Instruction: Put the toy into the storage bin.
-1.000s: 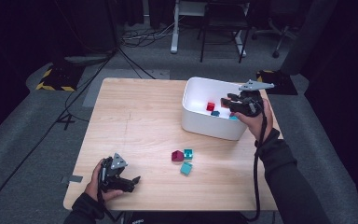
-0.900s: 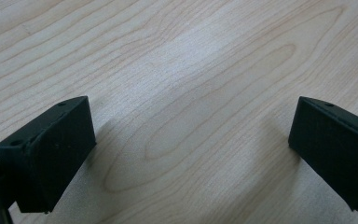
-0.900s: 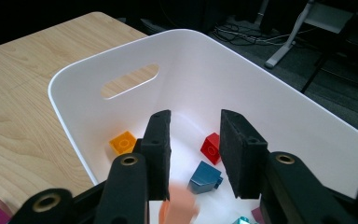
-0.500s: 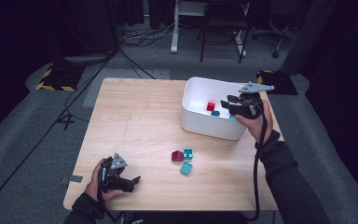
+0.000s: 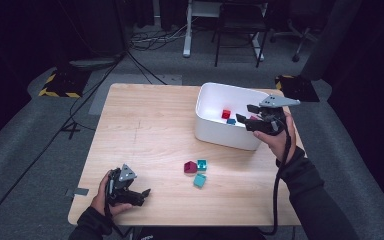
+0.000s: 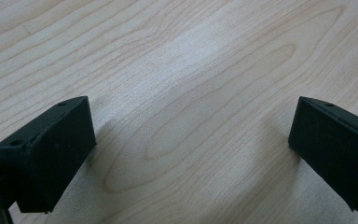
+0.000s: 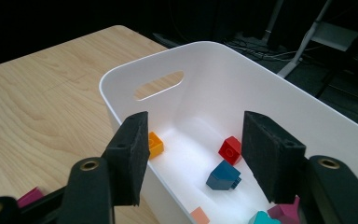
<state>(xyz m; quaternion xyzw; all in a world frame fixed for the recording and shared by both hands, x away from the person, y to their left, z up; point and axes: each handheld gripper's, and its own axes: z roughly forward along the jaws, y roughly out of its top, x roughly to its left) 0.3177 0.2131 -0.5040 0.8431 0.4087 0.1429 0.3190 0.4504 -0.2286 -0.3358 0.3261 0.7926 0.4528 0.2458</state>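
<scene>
High view first, starting at the near edge: the left gripper (image 5: 141, 192) sits low on the wooden table (image 5: 145, 130), held in the person's left hand (image 5: 105, 195) close to the front left corner. Its jaws are spread wide with nothing between them, and the left gripper view backs that up, just bare wood grain between the two black pads.

A bit further in, around the middle of the table, three small blocks sit bunched together: a maroon block (image 5: 189, 166), a teal block (image 5: 202, 164) touching it on the right, and another teal block (image 5: 199, 180) just in front of those two. They're well apart from both grippers.

Further back on the right is the white bin (image 5: 215, 125), with the right gripper (image 5: 244, 114) hovering over its near right rim. Right gripper view shows its jaws parted and empty, pointing down into the bin (image 7: 261, 84). Inside on the floor: an orange block (image 7: 154, 144) tucked against the near wall, a red block (image 7: 230, 150), a dark blue block (image 7: 223, 176) just in front of the red one, plus a peach-coloured bit (image 7: 199, 216), a teal piece (image 7: 261, 218) and a magenta piece (image 7: 284, 212) at the bottom edge. None of them touch the pads.

Beyond the table there's grey floor (image 5: 40, 140) with cables and a desk frame (image 5: 220, 30).
</scene>
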